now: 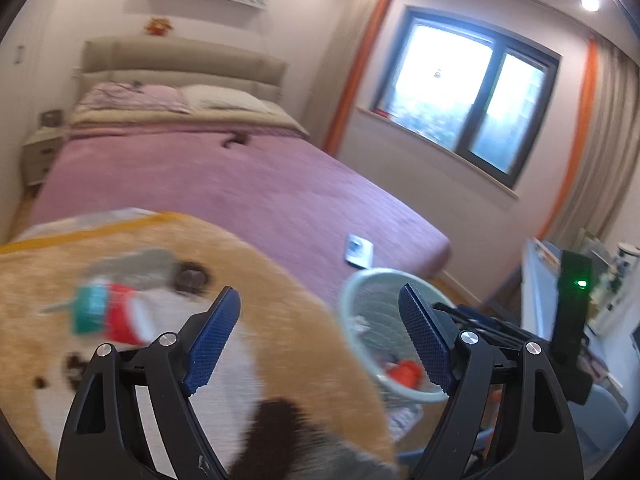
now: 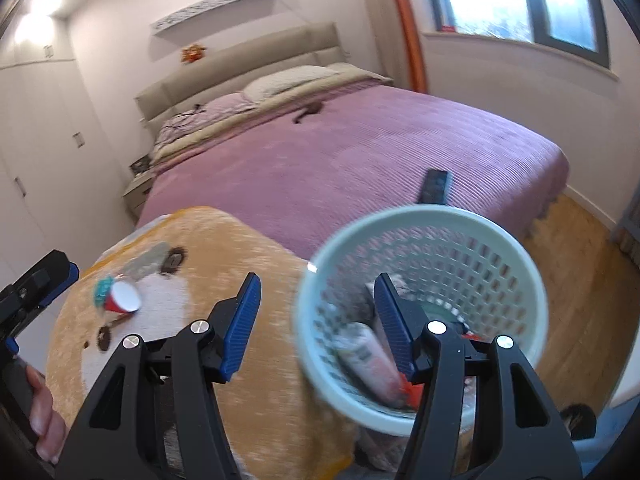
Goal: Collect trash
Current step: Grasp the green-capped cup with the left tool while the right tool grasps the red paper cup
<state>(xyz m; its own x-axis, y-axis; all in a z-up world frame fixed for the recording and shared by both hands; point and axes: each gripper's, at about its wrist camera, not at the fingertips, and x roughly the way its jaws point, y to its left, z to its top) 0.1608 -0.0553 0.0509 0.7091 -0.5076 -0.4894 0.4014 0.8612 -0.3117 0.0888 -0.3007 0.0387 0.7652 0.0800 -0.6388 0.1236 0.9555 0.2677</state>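
A red paper cup with a teal piece (image 1: 108, 312) lies on a big orange and white plush cushion (image 1: 240, 340) at the bed's foot; it also shows in the right wrist view (image 2: 120, 298). A pale green mesh basket (image 2: 516, 256) holding wrappers and red trash stands to the right of the cushion, and shows in the left wrist view (image 1: 352, 284). My left gripper (image 1: 320, 328) is open and empty, above the cushion's right part. My right gripper (image 2: 316, 316) is open and empty, with its right finger over the basket's mouth.
A bed with a purple cover (image 1: 224, 184) lies beyond, with a small packet (image 1: 359, 251) near its corner, a dark remote (image 2: 434, 186) and a dark item (image 2: 308, 112) farther up. A nightstand (image 1: 40, 152) stands left. A cluttered desk (image 1: 600, 280) stands right. Wood floor (image 2: 576, 280) shows.
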